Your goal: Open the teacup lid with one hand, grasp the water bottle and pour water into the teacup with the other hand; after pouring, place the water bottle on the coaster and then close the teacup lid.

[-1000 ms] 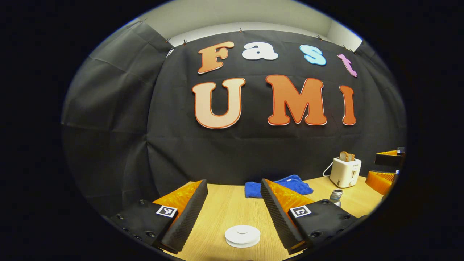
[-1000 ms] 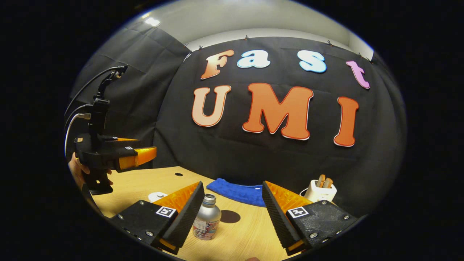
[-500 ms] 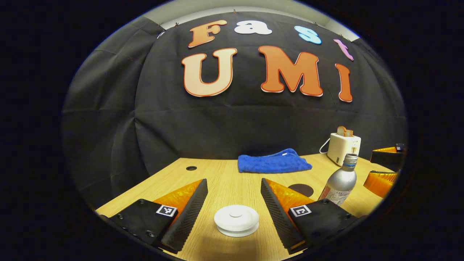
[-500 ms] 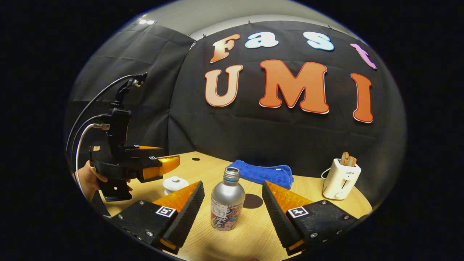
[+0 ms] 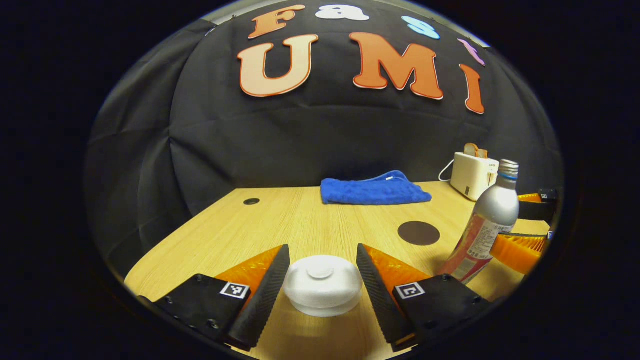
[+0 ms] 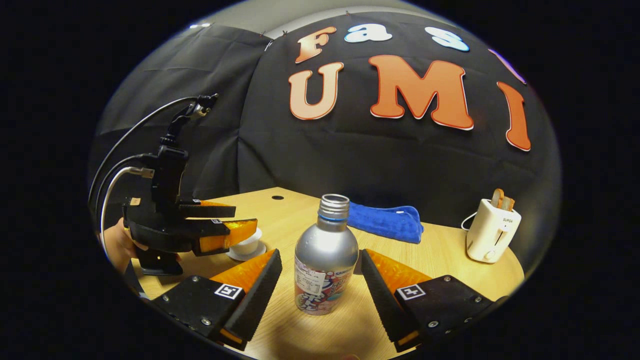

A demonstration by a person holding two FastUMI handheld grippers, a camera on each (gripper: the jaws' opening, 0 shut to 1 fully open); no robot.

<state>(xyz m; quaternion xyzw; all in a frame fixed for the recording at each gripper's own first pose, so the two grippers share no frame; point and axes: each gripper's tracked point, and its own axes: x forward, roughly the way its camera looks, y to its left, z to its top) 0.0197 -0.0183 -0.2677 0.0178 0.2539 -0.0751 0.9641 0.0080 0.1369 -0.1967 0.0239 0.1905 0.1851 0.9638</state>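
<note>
i'm at the very start of the job: both grasps are being lined up and nothing is held yet. my left gripper [image 5: 320,272] has its fingers spread wide on either side of the teacup lid [image 5: 322,280], which sits on the teacup near the front of the tabletop [image 5: 300,225]. the lid lies between the fingers with a sliver of room on each side, and i can't tell whether the left one is just grazing it. the lid's small knob points up, and the cup beneath is mostly hidden from this camera.

my right gripper [image 6: 320,280] is also open wide, with the water bottle [image 6: 325,260] standing upright between its fingers, cap off by the look of the bare threaded neck. in the right gripper view the bottle seems close to the right-hand finger but i see no squeeze on it.

the dark round coaster [image 5: 419,233] lies on the tabletop beyond the bottle, short of the blue cloth [image 5: 375,189] and the white toaster [image 5: 472,175].

next, i judge, i should close the left fingers on the lid rim and lift it straight up and aside. then i close the right fingers on the bottle's body, firmly enough that it won't slip when tilted.
</note>
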